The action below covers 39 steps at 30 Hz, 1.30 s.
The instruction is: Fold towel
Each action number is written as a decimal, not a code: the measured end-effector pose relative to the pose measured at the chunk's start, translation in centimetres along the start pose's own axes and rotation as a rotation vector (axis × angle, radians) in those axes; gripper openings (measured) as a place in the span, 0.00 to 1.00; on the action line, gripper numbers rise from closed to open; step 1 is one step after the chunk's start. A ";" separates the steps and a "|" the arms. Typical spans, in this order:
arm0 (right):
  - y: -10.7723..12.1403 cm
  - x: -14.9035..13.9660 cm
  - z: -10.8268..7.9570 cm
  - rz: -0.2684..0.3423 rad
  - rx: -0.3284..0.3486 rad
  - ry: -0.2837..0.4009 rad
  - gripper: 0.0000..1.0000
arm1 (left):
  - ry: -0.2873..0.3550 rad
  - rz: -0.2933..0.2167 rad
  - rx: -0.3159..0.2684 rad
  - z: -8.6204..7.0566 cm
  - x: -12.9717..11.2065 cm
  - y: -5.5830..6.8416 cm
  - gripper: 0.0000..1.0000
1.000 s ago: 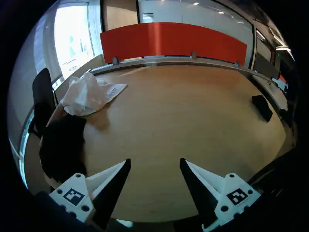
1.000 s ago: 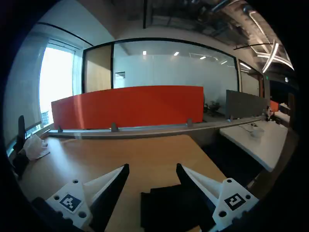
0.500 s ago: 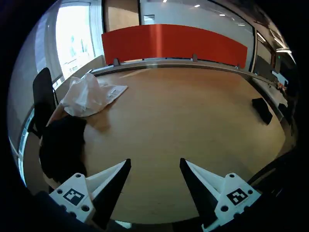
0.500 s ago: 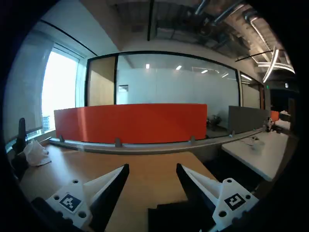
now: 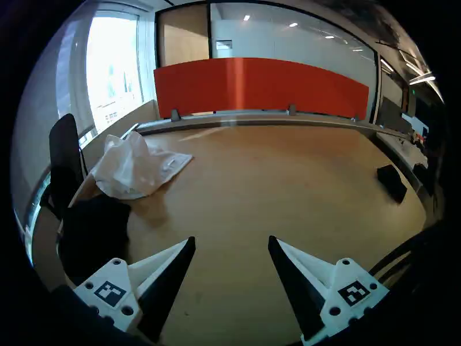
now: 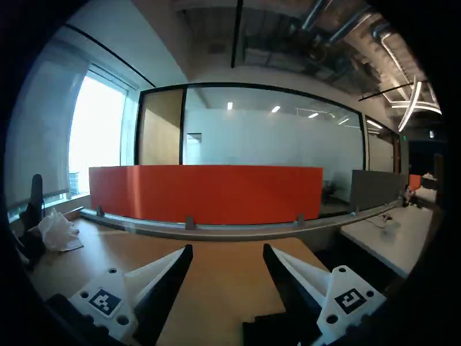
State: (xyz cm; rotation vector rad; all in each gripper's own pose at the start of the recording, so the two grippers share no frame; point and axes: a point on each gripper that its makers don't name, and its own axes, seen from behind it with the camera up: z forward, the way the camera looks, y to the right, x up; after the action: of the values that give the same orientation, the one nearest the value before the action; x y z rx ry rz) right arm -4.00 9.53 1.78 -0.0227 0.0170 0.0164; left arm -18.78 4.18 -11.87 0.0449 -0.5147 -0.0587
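A crumpled white towel (image 5: 131, 166) lies in a heap at the far left of the wooden table (image 5: 271, 184), and it appears small in the right gripper view as the white towel (image 6: 56, 230). My left gripper (image 5: 230, 256) is open over the table's near part, well short of the towel, with nothing between its fingers. My right gripper (image 6: 226, 262) is open too, held above the table and tilted up toward the red divider. A dark folded cloth (image 6: 276, 330) lies just under the right gripper's fingers.
A dark bundle (image 5: 92, 228) sits at the table's near left edge by a black chair (image 5: 62, 150). A small black item (image 5: 393, 181) lies at the right edge. A red divider (image 5: 259, 86) runs along the table's far side. A white desk (image 6: 383, 230) stands to the right.
Both cameras have tilted upward. In the right gripper view the dark cloth has slid almost out at the bottom and more ceiling shows. Both grippers remain open.
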 end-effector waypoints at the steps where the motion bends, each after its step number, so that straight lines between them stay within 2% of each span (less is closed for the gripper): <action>1: -0.4 0.0 0.0 0.003 0.003 0.000 0.94 | 0.014 0.003 0.001 0.2 0.6 -0.1 0.94; 12: -5.0 0.9 0.2 0.007 0.043 -0.017 0.95 | 0.240 0.038 0.021 2.5 9.1 -1.5 0.94; 21: -7.7 2.7 0.6 0.008 0.044 -0.006 0.94 | 0.360 0.004 0.037 3.7 14.3 -2.6 0.94; 29: -9.9 3.3 0.6 0.022 0.040 -0.004 0.94 | 0.453 -0.019 0.050 3.6 18.1 -3.4 0.94; 35: -11.2 3.5 0.3 0.036 0.043 -0.009 0.94 | 0.486 -0.011 0.036 4.1 19.6 -2.9 0.94; 39: -11.3 3.7 0.1 0.043 0.033 -0.015 0.94 | 0.500 -0.006 0.021 4.3 20.0 -2.3 0.94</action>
State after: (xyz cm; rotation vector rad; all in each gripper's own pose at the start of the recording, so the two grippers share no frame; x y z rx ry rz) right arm -0.15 -1.71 2.11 0.0108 0.0028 0.0597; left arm -3.61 0.42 1.56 0.0786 -0.0157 -0.0463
